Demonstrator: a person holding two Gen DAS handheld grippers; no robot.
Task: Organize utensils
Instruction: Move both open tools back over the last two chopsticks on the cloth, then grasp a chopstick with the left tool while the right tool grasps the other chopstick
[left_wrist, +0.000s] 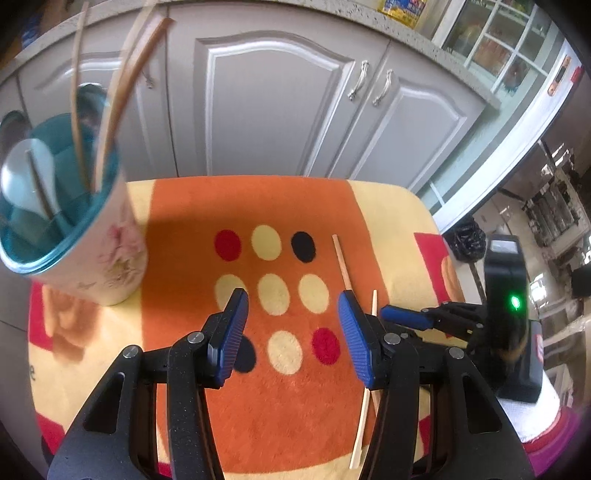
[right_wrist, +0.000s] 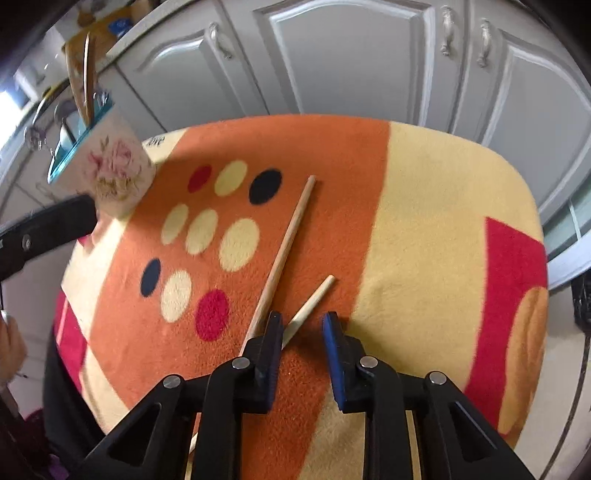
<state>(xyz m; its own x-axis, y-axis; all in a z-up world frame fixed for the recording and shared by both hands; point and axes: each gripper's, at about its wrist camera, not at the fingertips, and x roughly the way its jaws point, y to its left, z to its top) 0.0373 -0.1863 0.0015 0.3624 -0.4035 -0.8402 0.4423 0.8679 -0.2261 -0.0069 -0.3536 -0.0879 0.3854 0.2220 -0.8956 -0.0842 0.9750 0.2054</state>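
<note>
Nearest us, the right gripper (right_wrist: 302, 321) sits low over the blanket (right_wrist: 424, 221) w/ jaws moderately apart, gripping nothing. The shorter chopstick (right_wrist: 314, 301) runs under its left finger; we can't tell if they touch. Just left, the longer chopstick (right_wrist: 286, 251) lies flat, angled up toward the black dot, the two sticks spread in a narrow V.

Our left gripper (left_wrist: 293, 306) hangs above the dotted patch, jaws wide, empty; its right finger overlaps the longer stick in view.

Further back-left, the floral utensil cup (left_wrist: 110, 254) w/ teal lining stands on the blanket, holding a white spoon (left_wrist: 31, 177) & several chopsticks (left_wrist: 122, 99). Behind: grey cabinet doors (left_wrist: 280, 103).
</note>
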